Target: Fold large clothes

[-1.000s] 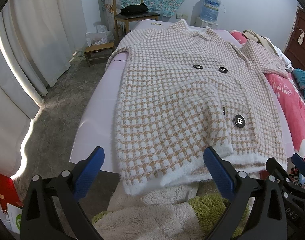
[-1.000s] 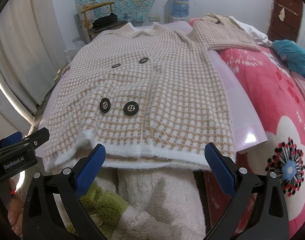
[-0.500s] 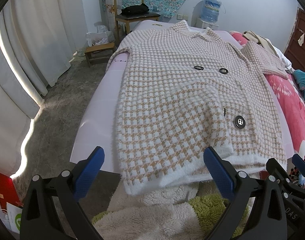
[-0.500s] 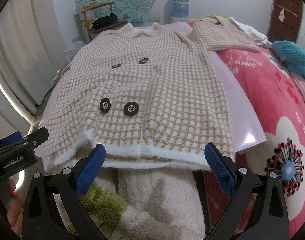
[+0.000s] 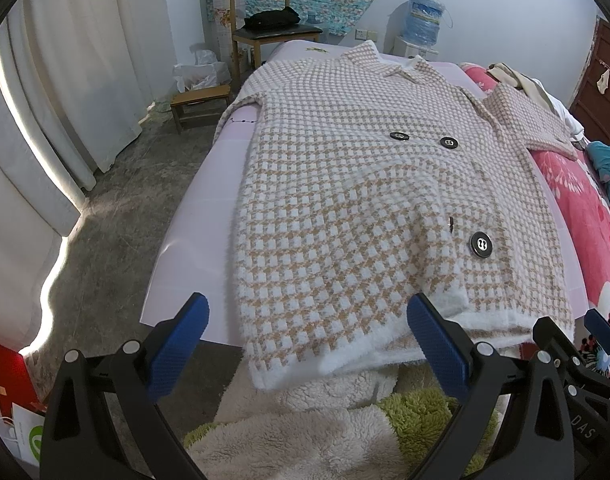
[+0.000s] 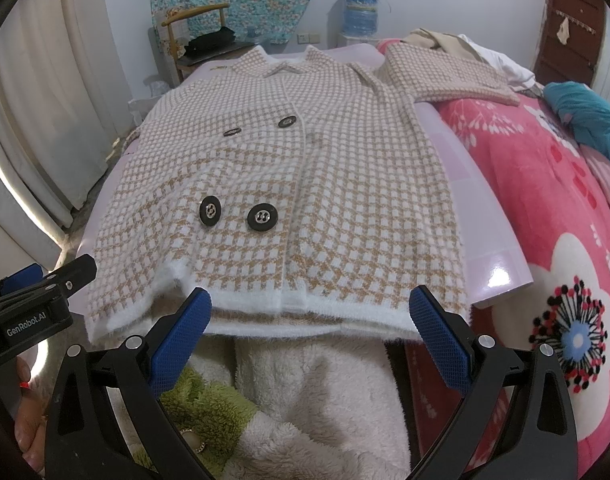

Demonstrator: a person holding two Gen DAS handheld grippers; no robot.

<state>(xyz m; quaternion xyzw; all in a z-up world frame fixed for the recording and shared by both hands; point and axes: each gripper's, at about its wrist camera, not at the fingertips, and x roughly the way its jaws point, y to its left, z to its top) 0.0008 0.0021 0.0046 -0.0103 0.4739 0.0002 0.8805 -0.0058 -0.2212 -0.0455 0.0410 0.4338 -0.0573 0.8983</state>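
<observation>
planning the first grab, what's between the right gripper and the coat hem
Nothing solid: in the right wrist view the open right gripper sits just short of the checked coat hem, with only the fluffy cream garment below the gap.

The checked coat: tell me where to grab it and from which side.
Grip the checked coat by its white hem, coming in from the near edge of the bed. That hem overhangs the edge in front of both open grippers, so jaws can close around it.
</observation>
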